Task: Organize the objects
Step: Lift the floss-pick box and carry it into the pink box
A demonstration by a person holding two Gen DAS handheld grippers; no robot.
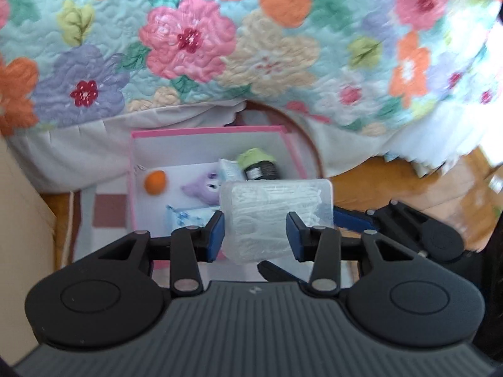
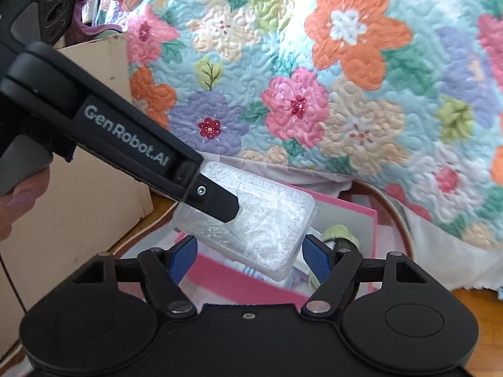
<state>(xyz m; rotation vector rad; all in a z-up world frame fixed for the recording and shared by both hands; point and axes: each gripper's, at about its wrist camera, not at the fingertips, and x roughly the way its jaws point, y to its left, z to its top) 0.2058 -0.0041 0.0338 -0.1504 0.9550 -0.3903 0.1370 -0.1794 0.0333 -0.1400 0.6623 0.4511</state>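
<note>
Open box on the floor ahead of both grippers, bed behind it.

The packet (image 1: 276, 216) sits between the left gripper (image 1: 255, 232) fingers, above the box (image 1: 292, 150). Inside the box, ahead and left of that gripper, lie a ball (image 1: 155, 182), a plush toy (image 1: 202, 187) and, farther back, a jar (image 1: 262, 169). The quilt (image 1: 188, 47) hangs beyond the box. The right gripper (image 2: 248, 256) sits just below the packet (image 2: 267, 223).

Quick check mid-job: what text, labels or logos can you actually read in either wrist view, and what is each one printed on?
"GenRobot.AI": white lettering on the side of the left hand-held gripper, seen in the right wrist view.
Small logo mark on the gripper body in the left wrist view: too small to read.
Label on the dark jar in the pink box: blurred, unreadable.
</note>
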